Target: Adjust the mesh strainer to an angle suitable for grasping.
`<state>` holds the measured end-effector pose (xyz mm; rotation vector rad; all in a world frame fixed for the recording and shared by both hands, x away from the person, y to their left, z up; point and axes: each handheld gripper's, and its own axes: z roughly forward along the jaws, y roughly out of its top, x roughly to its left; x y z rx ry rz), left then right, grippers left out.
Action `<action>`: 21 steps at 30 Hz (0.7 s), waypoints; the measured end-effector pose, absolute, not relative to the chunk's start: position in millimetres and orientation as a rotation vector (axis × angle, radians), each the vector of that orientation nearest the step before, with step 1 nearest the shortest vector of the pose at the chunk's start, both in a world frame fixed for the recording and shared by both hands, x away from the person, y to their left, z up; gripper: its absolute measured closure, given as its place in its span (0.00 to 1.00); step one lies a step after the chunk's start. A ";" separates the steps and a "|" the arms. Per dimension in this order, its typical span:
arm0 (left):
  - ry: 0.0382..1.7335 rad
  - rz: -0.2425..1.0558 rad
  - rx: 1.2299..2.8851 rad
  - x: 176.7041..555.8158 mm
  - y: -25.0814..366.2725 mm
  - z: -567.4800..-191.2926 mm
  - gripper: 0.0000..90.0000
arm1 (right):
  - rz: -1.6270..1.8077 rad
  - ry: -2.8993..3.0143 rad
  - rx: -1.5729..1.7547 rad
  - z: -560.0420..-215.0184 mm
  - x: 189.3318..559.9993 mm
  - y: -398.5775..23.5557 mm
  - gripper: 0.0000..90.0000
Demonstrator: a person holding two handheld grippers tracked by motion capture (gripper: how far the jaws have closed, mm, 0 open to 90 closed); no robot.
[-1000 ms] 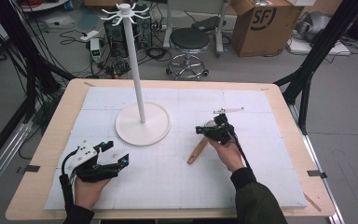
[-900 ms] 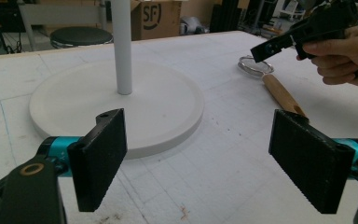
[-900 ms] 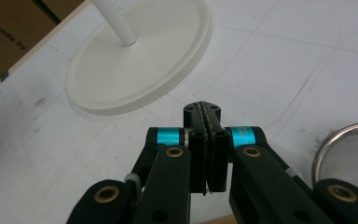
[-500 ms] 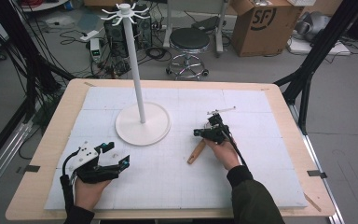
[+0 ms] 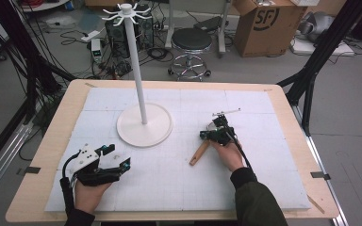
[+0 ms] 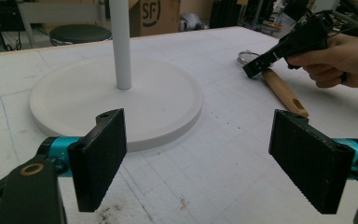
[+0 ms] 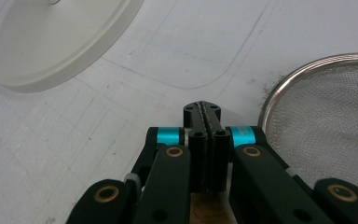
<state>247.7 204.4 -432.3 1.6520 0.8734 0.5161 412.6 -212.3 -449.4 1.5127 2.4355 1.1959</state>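
right claw (image 5: 213,133) shifted slightly toward the table's near edge, wooden-handled strainer (image 5: 200,153) moved with it

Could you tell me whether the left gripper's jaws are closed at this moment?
No, in the left gripper view the left gripper has its two black jaws standing wide apart, with bare white table between them.

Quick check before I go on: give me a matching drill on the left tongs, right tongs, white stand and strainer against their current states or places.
Things:
1. left tongs
2. right tongs
3. white stand
4. strainer

States or places:
A. upright, on a round base on the mat
B. jaws wide apart, nothing between them
C. lying flat, wooden handle, mesh bowl
D. jaws pressed together above the wooden handle

Pairs: 1-B, 2-D, 3-A, 4-C
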 end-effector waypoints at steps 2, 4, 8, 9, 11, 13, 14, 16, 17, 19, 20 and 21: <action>0.872 0.515 1.652 246.9 204.4 -432.3 0.22 | 1.185 2.429 1.511 -449.2 412.3 -213.0 1.00; 0.874 0.517 1.651 246.6 204.4 -432.3 0.22 | 1.187 2.431 1.510 -449.2 412.0 -213.9 1.00; 0.876 0.518 1.652 245.6 205.7 -432.5 0.22 | 1.180 2.428 1.494 -449.1 410.8 -216.3 1.00; 0.877 0.518 1.651 245.4 205.8 -432.4 0.22 | 1.182 2.427 1.506 -449.0 409.9 -217.5 1.00; 0.878 0.521 1.650 244.7 206.2 -432.2 0.22 | 1.192 2.420 1.510 -449.7 408.5 -219.7 1.00; 0.878 0.520 1.650 244.3 206.5 -432.5 0.22 | 1.182 2.428 1.512 -449.2 407.2 -221.9 1.00; 0.878 0.519 1.650 244.3 206.6 -432.6 0.22 | 1.178 2.430 1.509 -448.8 406.7 -222.3 1.00; 0.879 0.523 1.654 243.9 207.4 -432.5 0.22 | 1.164 2.436 1.497 -448.2 405.4 -223.7 1.00; 0.878 0.522 1.651 243.7 207.5 -432.5 0.22 | 1.154 2.438 1.495 -447.7 404.4 -223.9 1.00; 0.881 0.519 1.647 243.1 207.6 -432.3 0.22 | 1.136 2.441 1.493 -446.6 402.4 -224.7 1.00; 0.881 0.519 1.646 243.0 207.6 -432.2 0.22 | 1.130 2.444 1.481 -446.3 401.6 -225.4 1.00; 0.881 0.519 1.645 242.8 207.5 -432.2 0.22 | 1.130 2.444 1.481 -446.3 401.6 -225.4 1.00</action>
